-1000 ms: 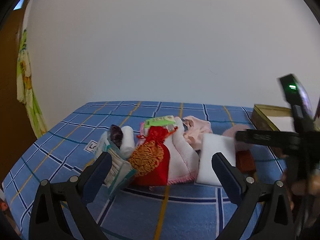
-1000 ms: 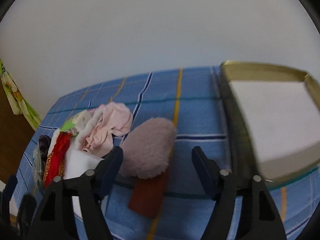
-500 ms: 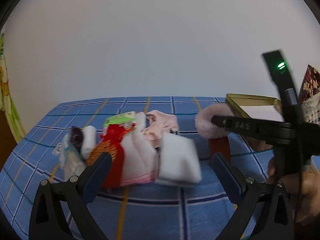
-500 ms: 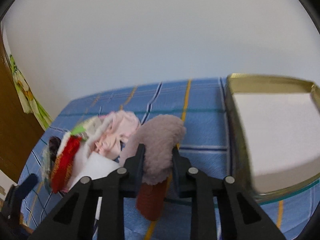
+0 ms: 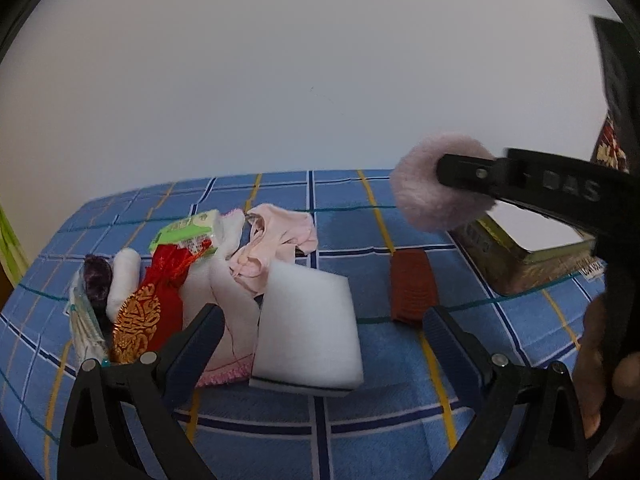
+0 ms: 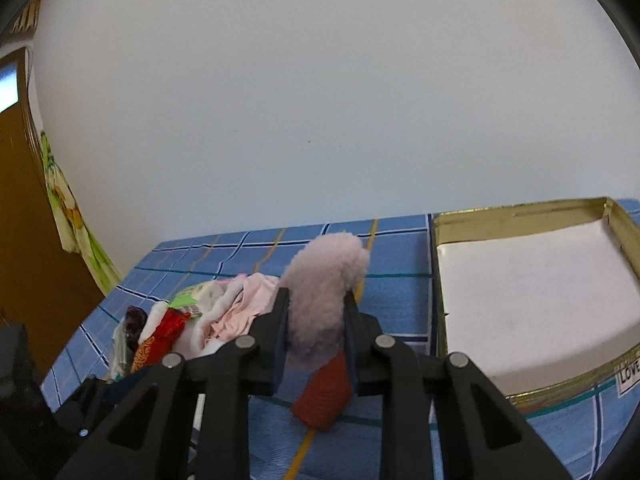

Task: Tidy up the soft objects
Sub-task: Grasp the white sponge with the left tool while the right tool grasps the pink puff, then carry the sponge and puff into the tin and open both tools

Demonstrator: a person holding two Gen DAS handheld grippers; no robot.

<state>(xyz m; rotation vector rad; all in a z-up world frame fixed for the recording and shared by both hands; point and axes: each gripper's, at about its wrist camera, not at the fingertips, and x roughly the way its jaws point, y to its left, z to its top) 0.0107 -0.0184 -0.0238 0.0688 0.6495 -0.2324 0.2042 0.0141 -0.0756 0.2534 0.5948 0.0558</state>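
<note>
Left wrist view, nearest: the left gripper (image 5: 318, 326), its jaws spread wide and just now narrowing a little, pads on nothing. Between them, at 12 o'clock from the fingertips, lies a white sponge block (image 5: 308, 330) on the blue checked cloth (image 5: 360, 420). At 10 o'clock a heap: red pouch (image 5: 154, 304) with gold print, white towel (image 5: 224, 300), rolled white cloth (image 5: 124, 278), pink garment (image 5: 276, 236), green packet (image 5: 188, 230). At 1 o'clock a rust-brown cloth (image 5: 410, 286) lies flat, apart from the sponge. At 2 o'clock the right gripper (image 5: 452, 170) comes in from the right edge, a hand (image 5: 600, 364) on its handle.

Right wrist view: the right gripper (image 6: 316, 320) has just clamped the pink fluffy pad (image 6: 324, 292); both pads press its sides, and it is lifted clear of the cloth, above the rust-brown cloth (image 6: 324, 396). At 2 o'clock from the pad, farther off, stands the open gold tin (image 6: 520, 216) with a white lining; the pad is left of the tin, outside it. The white wall (image 6: 320, 100) closes the scene.
</note>
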